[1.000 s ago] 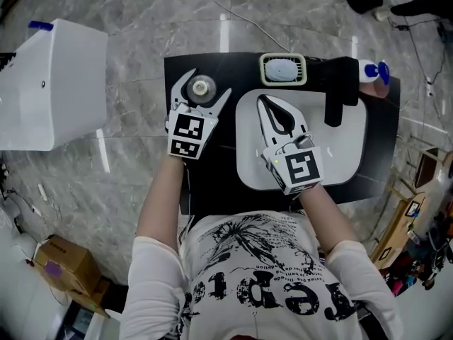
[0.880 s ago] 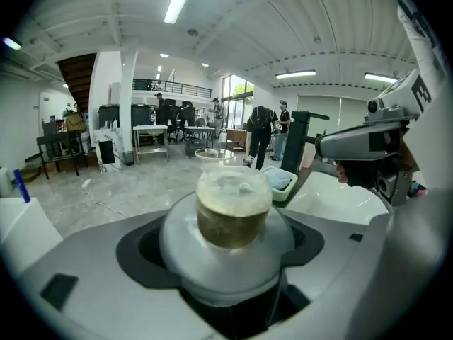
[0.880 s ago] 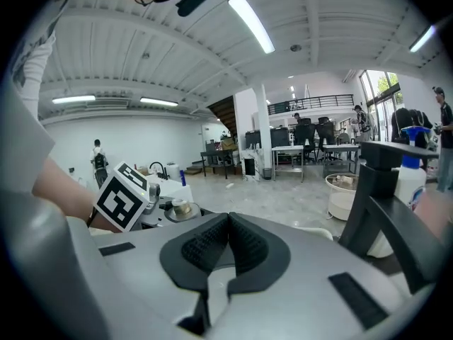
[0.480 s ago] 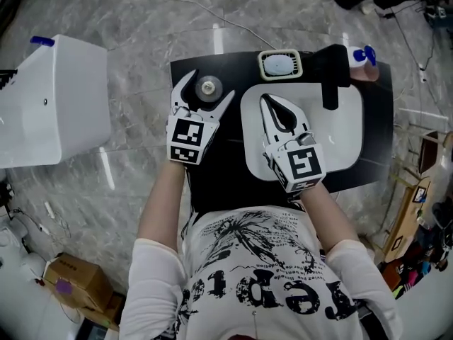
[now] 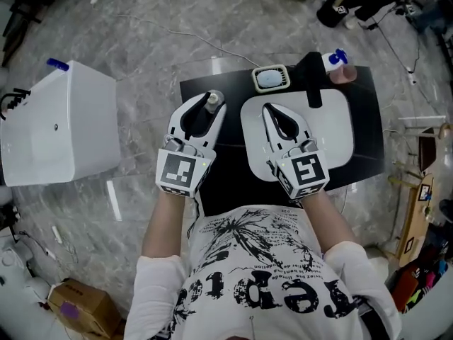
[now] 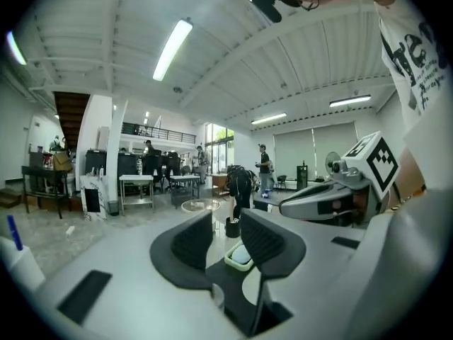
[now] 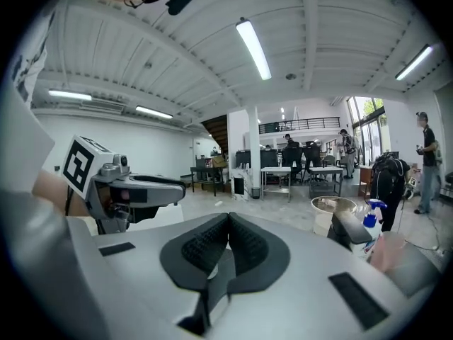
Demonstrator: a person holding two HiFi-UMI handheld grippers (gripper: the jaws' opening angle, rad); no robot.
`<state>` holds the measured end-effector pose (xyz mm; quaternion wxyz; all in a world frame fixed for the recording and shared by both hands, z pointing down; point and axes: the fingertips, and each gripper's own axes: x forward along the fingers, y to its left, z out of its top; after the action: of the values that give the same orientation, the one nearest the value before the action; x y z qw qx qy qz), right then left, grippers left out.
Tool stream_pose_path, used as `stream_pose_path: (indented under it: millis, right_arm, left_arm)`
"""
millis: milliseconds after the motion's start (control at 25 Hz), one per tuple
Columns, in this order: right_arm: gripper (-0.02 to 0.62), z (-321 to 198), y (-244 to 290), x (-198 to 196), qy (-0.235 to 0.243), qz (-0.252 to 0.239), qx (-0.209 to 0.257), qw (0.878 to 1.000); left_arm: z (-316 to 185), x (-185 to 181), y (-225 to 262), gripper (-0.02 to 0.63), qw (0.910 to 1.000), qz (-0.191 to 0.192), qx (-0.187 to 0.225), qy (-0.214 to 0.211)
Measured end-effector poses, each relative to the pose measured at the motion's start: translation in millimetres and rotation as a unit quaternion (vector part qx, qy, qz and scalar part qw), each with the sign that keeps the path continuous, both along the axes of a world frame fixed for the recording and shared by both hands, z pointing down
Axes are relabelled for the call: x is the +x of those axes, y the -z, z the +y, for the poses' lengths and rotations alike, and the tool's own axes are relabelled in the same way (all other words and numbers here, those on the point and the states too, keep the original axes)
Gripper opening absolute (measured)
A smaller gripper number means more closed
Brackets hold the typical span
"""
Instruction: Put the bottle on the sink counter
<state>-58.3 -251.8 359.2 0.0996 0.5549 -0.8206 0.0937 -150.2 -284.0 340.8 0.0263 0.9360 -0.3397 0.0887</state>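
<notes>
bottle (image 5: 213, 99) upright, cap up; left gripper (image 5: 209, 105) fingers (image 5: 181, 118) closing around it

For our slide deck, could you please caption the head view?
Left hand-held gripper closing around a small bottle over the black counter; right hand-held gripper shut above the white sink.

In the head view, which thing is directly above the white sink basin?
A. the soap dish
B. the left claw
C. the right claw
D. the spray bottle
C: the right claw, jaws together, is over the white sink basin, while the soap dish and the spray bottle stand at the far edge of the black counter.
</notes>
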Motion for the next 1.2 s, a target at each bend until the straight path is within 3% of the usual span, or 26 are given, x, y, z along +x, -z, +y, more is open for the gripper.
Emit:
stream_pose_path:
  millis: [240, 640, 1200]
  right_arm:
    - [0.015, 32.4, 49.0, -6.4, 0.014, -0.006, 0.033, 0.999]
    - [0.015, 72.3, 93.3, -13.0, 0.024, -0.008, 0.054, 0.998]
    - [0.014, 80.7, 95.2, -7.0, 0.058, 0.001, 0.066, 0.996]
  left_arm:
    - [47.6, -18.4, 46.0, 0.025, 0.9997, 0.016, 0.016, 0.0]
    - [98.0, -27.1, 95.3, 0.014, 0.9984, 0.032, 0.046, 0.011]
    - [103.6, -20.3, 91.9, 0.014, 0.9985, 0.033, 0.037, 0.022]
